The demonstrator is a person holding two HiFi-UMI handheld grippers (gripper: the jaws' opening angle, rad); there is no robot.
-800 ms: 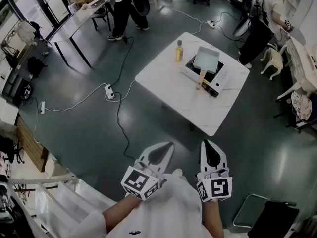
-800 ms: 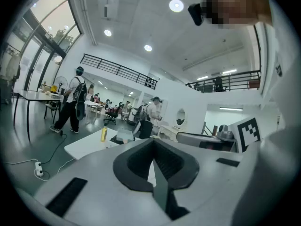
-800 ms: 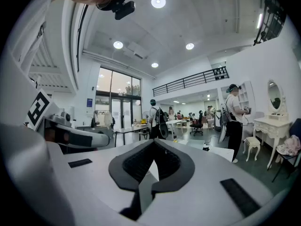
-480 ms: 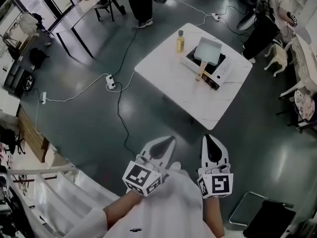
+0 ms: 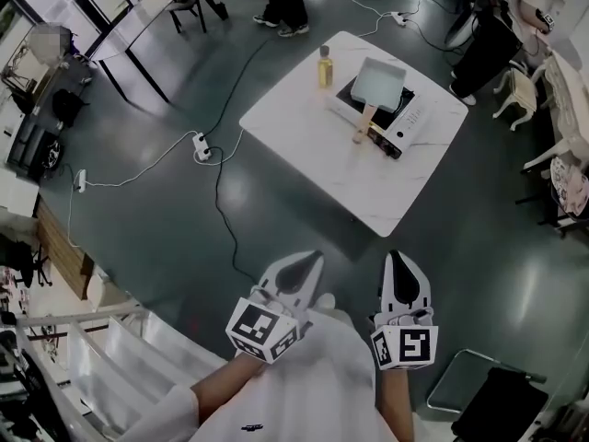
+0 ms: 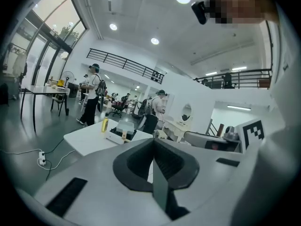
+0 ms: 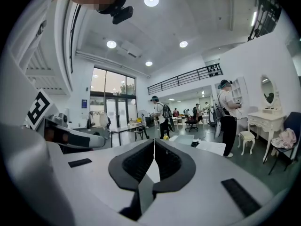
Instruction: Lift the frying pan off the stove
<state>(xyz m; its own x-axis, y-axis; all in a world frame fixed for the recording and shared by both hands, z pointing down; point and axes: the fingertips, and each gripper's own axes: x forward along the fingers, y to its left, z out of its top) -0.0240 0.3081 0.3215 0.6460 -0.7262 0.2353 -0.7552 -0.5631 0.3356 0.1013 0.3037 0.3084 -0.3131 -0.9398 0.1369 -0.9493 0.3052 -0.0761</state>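
A: Where is the frying pan point(image 5: 377, 79) from here?
B: Well ahead of both sets of jaws, sitting on the stove point(image 5: 406, 129) on the white table point(image 5: 304, 145), with a bottle point(image 5: 324, 66) just beside it. Nothing is near the tips

A: And the jaws?
B: The left gripper point(image 5: 316, 259) is pressed closed with nothing in it, and the right gripper point(image 5: 394, 256) is the same. Both are held close to the body

A: How would you take the pan?
B: By the wooden handle point(image 5: 364, 122), which points back toward the jaws. It looks stiff and not slippery, a better bite than the smooth rim. The pan seems shallow and square, so probably light. Its weight sits beyond the handle, though, so I'd grip near the pan end to stop it drooping. The jaws must open first
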